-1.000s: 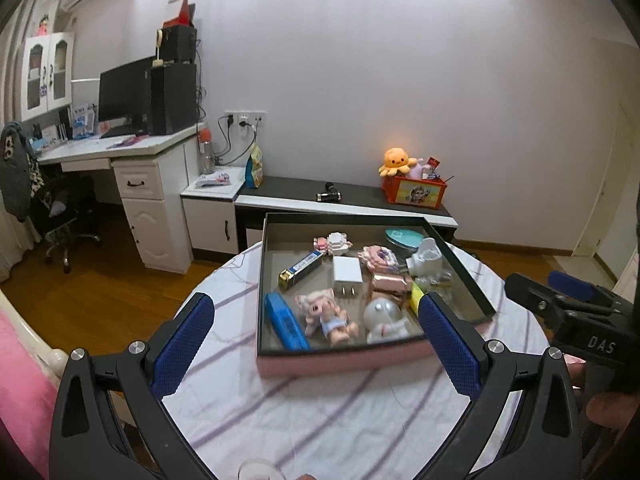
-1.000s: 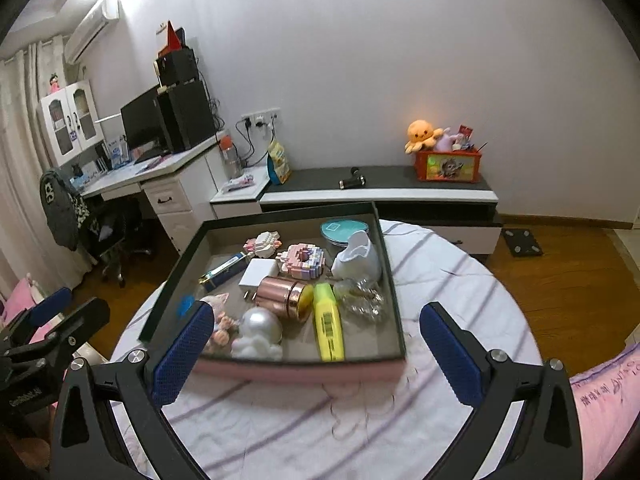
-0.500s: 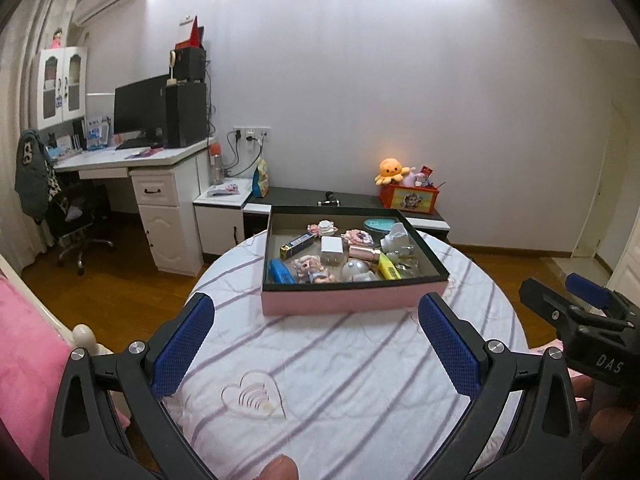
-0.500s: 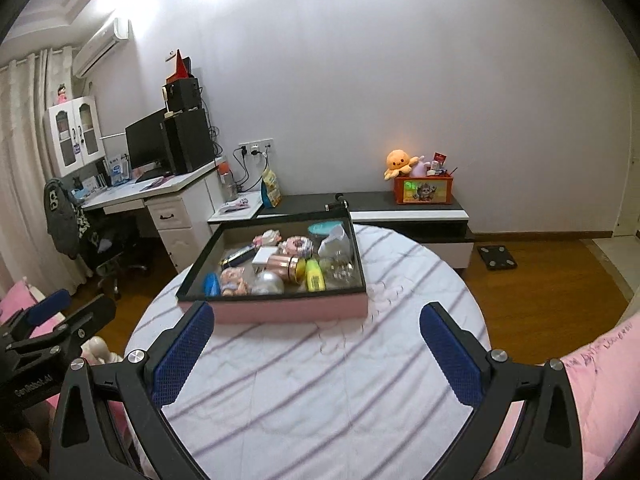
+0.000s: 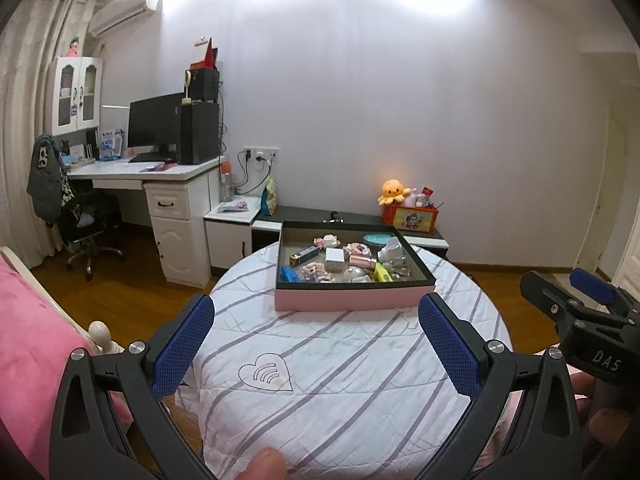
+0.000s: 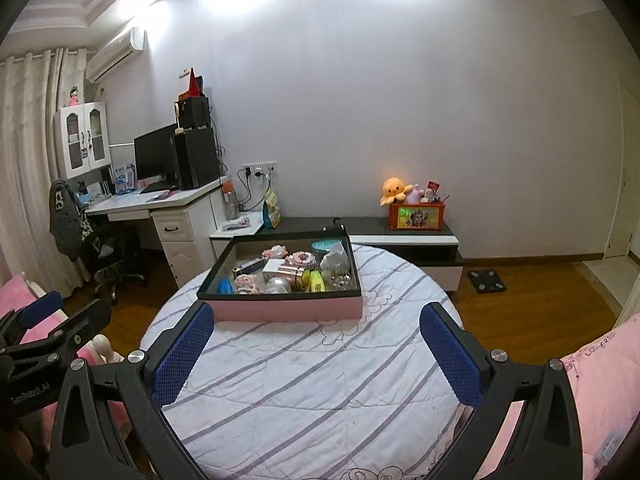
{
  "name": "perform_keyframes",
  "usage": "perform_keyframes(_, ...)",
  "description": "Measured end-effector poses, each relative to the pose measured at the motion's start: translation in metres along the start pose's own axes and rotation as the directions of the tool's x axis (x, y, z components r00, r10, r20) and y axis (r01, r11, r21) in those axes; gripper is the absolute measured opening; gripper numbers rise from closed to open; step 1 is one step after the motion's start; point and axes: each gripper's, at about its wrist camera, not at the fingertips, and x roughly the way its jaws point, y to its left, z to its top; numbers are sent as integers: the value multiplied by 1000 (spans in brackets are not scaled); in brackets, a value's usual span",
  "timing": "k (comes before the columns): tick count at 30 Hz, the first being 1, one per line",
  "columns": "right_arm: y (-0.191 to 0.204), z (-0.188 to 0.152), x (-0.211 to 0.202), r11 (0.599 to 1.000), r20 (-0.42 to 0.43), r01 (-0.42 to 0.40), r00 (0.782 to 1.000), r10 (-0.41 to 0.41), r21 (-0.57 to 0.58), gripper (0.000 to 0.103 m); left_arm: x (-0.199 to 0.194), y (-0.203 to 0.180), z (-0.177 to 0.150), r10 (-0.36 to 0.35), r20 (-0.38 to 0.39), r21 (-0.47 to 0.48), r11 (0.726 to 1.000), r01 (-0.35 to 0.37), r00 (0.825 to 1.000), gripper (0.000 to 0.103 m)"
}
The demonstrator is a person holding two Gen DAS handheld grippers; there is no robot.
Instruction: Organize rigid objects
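Here, both claws hang apart and hold nothing above the near part of the round bench (image 5: 360,364), well short of the pink-sided tray (image 5: 352,299). The left claw (image 5: 316,344) and right claw (image 6: 318,350) each show blue pads spread wide. Inside the tray lie small items (packed close together): a yellow tube (image 6: 317,280), a white box (image 5: 335,259), a blue piece (image 5: 289,273) at the left front corner.
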Motion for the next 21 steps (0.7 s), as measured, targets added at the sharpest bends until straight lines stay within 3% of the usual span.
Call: perform_keyframes(21, 3, -1, -11, 1000, 6, 1, 1000, -1, 5, 103, -2, -12, -1, -6, -22, 41, 999, 7, 1000, 103)
